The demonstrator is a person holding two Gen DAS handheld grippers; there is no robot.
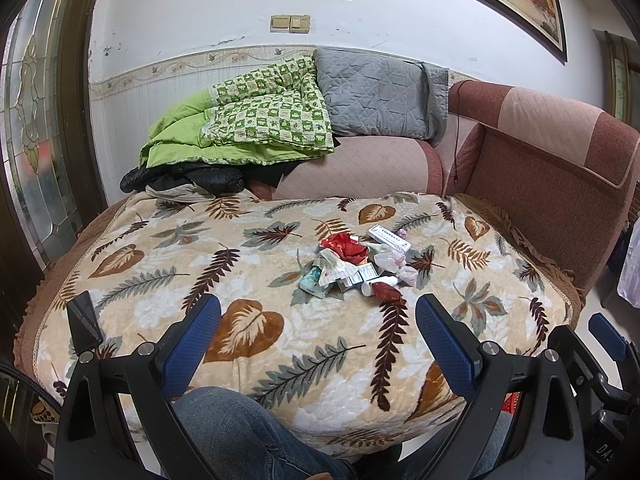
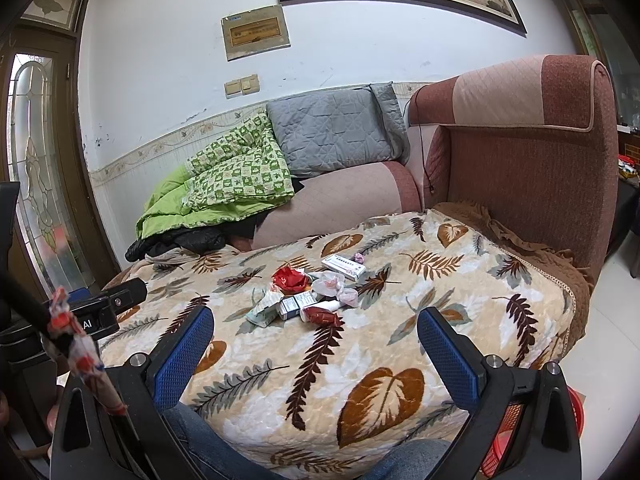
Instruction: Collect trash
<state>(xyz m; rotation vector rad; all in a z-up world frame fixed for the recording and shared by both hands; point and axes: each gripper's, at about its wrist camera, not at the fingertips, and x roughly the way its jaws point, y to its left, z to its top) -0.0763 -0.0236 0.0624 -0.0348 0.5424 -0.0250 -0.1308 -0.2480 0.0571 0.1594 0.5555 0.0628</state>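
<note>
A small heap of trash (image 1: pixel 360 264) lies on the leaf-patterned blanket (image 1: pixel 224 280): a crumpled red wrapper (image 1: pixel 347 249), a white carton (image 1: pixel 389 239), small medicine boxes (image 1: pixel 352 278), tissue wads and a dark red packet (image 1: pixel 387 292). The same trash heap (image 2: pixel 312 292) shows in the right wrist view, with the red wrapper (image 2: pixel 289 278) and white carton (image 2: pixel 344 267). My left gripper (image 1: pixel 318 316) is open, short of the heap and nearer me. My right gripper (image 2: pixel 316 326) is open too, just in front of the heap. Neither holds anything.
A red mesh basket (image 2: pixel 532 436) stands on the floor at lower right. The sofa's backrest (image 2: pixel 532 152) rises to the right, with a green quilt (image 1: pixel 248 120) and grey cushion (image 1: pixel 376 92) behind. A person's jeans-clad knee (image 1: pixel 248 432) sits below the grippers. A dark phone (image 1: pixel 83 320) lies at left.
</note>
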